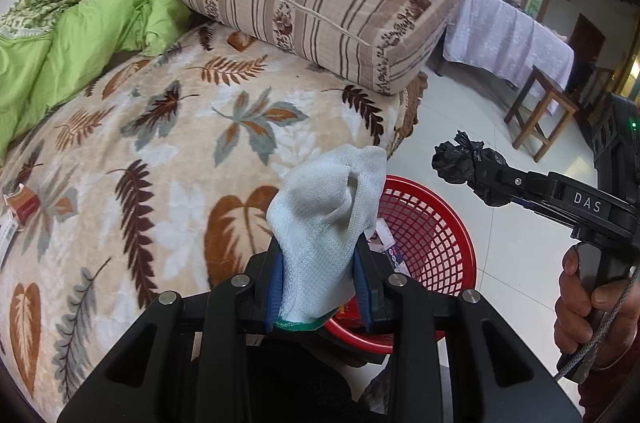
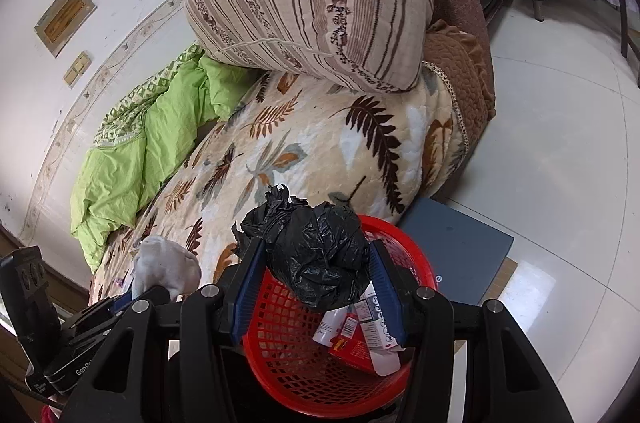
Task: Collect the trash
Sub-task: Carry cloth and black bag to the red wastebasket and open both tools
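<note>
Crumpled black plastic bag (image 2: 320,255), glossy and wadded into a ball, sits clamped between the blue pads of the right gripper (image 2: 318,287), hanging above the red mesh basket (image 2: 280,355) that stands on the floor by the bed's edge. Cartons (image 2: 360,335) lie inside the basket. The left gripper (image 1: 320,287) pinches a white knit glove (image 1: 324,223) with a green cuff, over the basket's near rim.

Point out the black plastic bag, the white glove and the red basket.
black plastic bag (image 2: 320,255): right wrist view, middle of the crumpled wad.
white glove (image 1: 324,223): left wrist view, palm fabric.
red basket (image 2: 280,327): right wrist view, inner mesh wall.
</note>
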